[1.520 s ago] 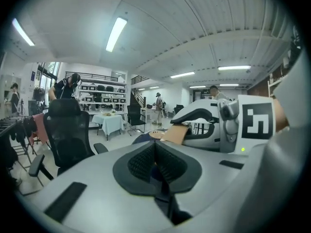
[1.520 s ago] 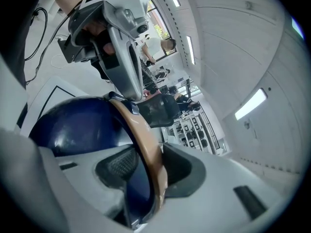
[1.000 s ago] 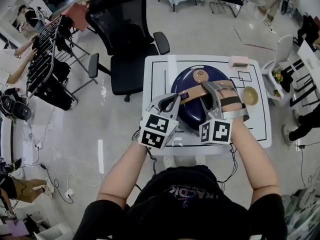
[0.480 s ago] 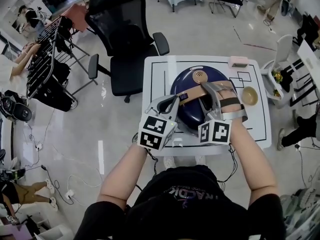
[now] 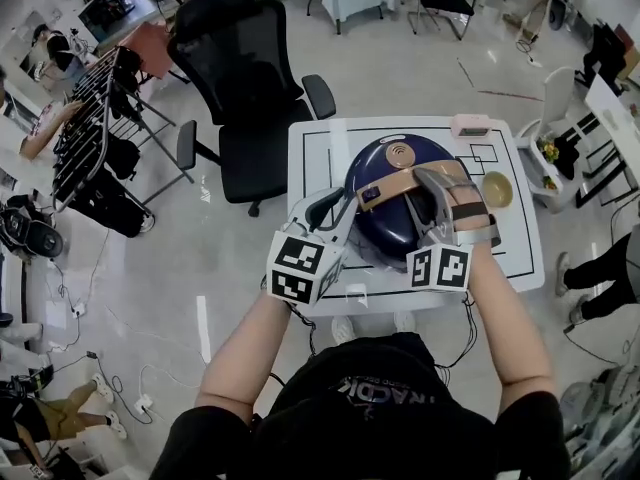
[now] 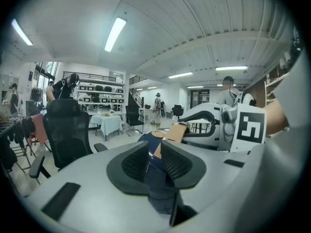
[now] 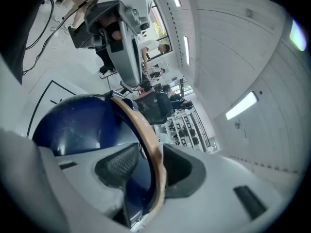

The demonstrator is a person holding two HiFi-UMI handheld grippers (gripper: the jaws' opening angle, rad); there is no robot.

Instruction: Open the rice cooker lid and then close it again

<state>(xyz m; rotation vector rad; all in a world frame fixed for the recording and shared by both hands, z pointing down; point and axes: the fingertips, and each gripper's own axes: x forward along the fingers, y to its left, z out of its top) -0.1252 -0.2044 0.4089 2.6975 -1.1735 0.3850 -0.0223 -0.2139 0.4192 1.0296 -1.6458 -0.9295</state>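
Rice cooker [image 5: 378,173]: navy dome at the centre of the white desk [image 5: 315,158], lid down.
Handle [image 5: 392,185]: tan band arched over the lid.
Left tongs [image 5: 347,204]: nearly together, seemingly nipping the handle's dark left end.
Right tongs [image 5: 428,190]: clamped across the tan band.
Head view only: bowl [image 5: 499,190] and pink box [image 5: 470,125] on the desk's right side.
Gripper views only: ribbed pads against the handle.
Markings: black square codes on both cubes; black outlines on the desk.

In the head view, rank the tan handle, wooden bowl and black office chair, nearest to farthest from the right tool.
1. Tan handle, in the right tool's jaws.
2. Wooden bowl, on its right.
3. Black office chair, past the table, left.
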